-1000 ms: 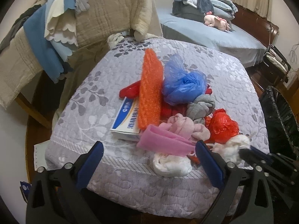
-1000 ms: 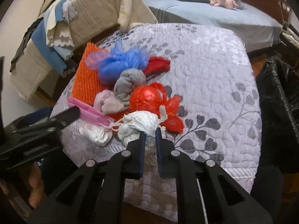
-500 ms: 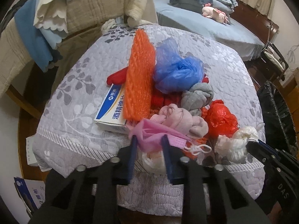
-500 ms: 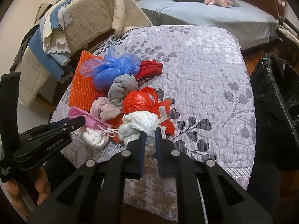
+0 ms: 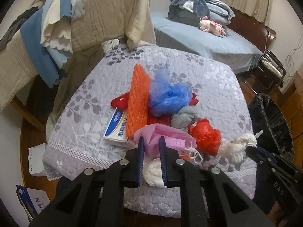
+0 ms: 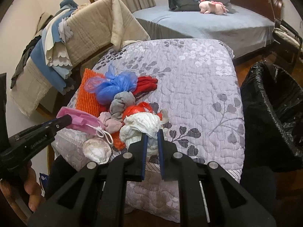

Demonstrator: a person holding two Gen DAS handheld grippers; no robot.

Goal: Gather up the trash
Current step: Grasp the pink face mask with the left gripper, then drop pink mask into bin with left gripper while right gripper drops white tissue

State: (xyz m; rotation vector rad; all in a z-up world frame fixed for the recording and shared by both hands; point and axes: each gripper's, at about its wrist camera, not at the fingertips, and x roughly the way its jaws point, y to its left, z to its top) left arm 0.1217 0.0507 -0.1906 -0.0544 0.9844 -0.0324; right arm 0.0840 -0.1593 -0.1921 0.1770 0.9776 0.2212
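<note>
- "DAS" is read on the right gripper's (image 6: 151, 135) arm in the left wrist view; "GenRobot.AI" is printed on the left gripper's (image 5: 151, 141) arm in the right wrist view.
- A white and blue box (image 5: 117, 128) with blue characters lies under an orange mesh sheet (image 5: 137, 102); "HEYTEA" is read on a white paper bag (image 5: 36, 159) on the floor.
- A crumpled pink face mask (image 5: 161, 136) with white ear loops is pinched between the left jaws, which are closing on it, at the near edge of the trash pile on the grey floral quilt (image 6: 198, 79).
- A white plastic wad (image 6: 142, 126) is clamped in the right gripper, lifted off the quilt.
- Only the right wrist view shows the black-lined bin (image 6: 272, 113) fully; the box is seen only from the left.
</note>
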